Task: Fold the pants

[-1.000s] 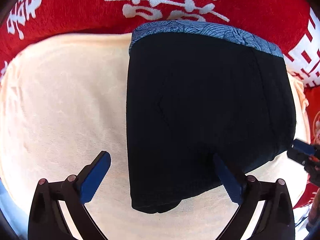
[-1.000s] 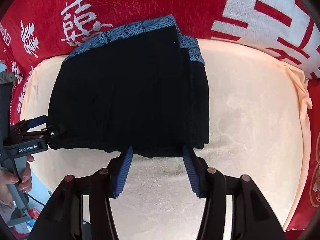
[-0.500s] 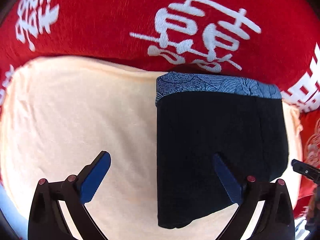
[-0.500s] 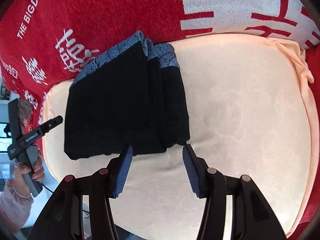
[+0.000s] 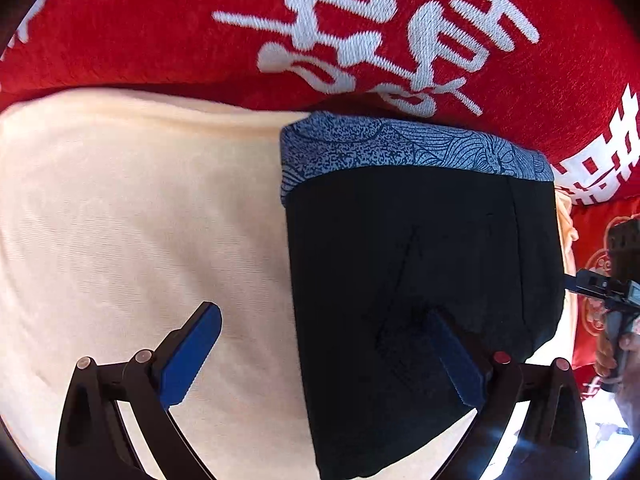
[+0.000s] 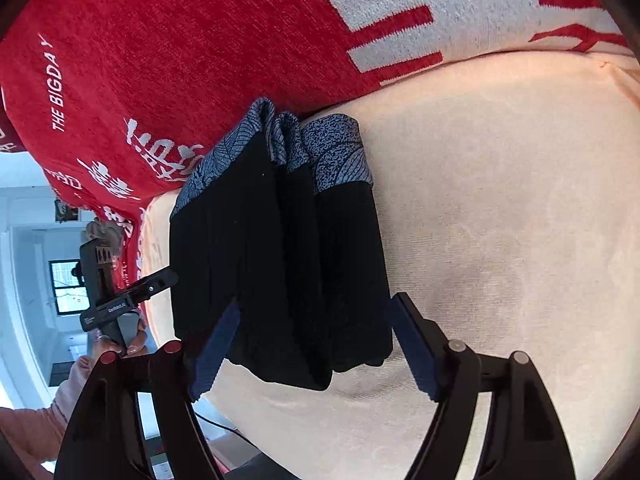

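Note:
Black pants (image 5: 420,280) with a blue patterned waistband (image 5: 400,148) lie folded into a compact stack on a cream cushion (image 5: 140,220). In the right wrist view the stack (image 6: 280,272) shows several layers. My left gripper (image 5: 320,356) is open and empty, its right finger over the pants' near edge, its left finger over the cushion. My right gripper (image 6: 316,348) is open and empty, its fingers on either side of the stack's near end. The right gripper also shows at the right edge of the left wrist view (image 5: 600,288), and the left gripper shows in the right wrist view (image 6: 128,296).
A red cover with white characters (image 5: 360,40) drapes the seat back behind the cushion. It also shows in the right wrist view (image 6: 160,60). The cushion's bare cream part (image 6: 500,220) lies right of the stack. A room with a window (image 6: 68,288) lies past the seat's left edge.
Both grippers have drawn back from the folded pants. The right gripper has opened wider and tilted. The pants lie still in their folded stack.

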`<action>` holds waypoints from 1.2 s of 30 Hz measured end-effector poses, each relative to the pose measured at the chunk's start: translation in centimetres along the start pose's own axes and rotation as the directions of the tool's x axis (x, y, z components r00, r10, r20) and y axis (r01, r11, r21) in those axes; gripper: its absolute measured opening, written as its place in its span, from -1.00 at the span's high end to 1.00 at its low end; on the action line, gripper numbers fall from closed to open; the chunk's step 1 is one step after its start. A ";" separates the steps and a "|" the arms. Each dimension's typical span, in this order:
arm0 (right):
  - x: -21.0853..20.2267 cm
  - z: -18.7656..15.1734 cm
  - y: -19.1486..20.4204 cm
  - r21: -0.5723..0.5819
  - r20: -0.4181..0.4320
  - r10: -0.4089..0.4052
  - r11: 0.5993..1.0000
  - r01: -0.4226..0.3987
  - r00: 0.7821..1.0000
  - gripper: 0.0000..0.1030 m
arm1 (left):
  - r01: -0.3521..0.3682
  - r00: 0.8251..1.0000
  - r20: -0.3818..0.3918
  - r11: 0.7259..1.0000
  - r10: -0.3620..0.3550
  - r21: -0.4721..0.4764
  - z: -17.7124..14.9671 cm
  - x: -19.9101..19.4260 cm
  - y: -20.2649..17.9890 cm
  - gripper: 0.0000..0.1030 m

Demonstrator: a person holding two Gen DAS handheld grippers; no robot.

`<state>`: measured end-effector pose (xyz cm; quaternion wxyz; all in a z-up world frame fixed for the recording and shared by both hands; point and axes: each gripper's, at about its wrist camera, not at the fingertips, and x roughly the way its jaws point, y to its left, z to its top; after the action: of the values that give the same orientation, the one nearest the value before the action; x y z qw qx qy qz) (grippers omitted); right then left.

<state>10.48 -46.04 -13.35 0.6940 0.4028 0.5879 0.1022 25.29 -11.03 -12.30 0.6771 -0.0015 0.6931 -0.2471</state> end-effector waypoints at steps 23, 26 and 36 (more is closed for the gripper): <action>5.1 3.1 -1.8 0.031 -0.147 0.173 0.985 -0.170 0.974 -0.36 | 0.185 0.982 0.043 0.976 -0.182 -0.114 -1.4 4.4 0.4 -0.68; 5.0 2.9 -1.7 0.047 -0.146 0.196 0.980 -0.191 0.970 -0.10 | 0.157 0.986 0.073 0.983 -0.151 -0.090 -1.7 3.3 -1.0 -0.49; 1.9 1.4 0.3 0.042 -0.123 0.307 0.952 -0.305 0.944 0.16 | 0.140 0.982 0.135 0.989 -0.131 -0.053 -2.3 0.0 -5.7 -0.35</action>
<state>12.38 -45.25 -14.58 0.6262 0.4894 0.5626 0.2277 21.27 -15.21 -10.40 0.7025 -0.0860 0.6527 -0.2704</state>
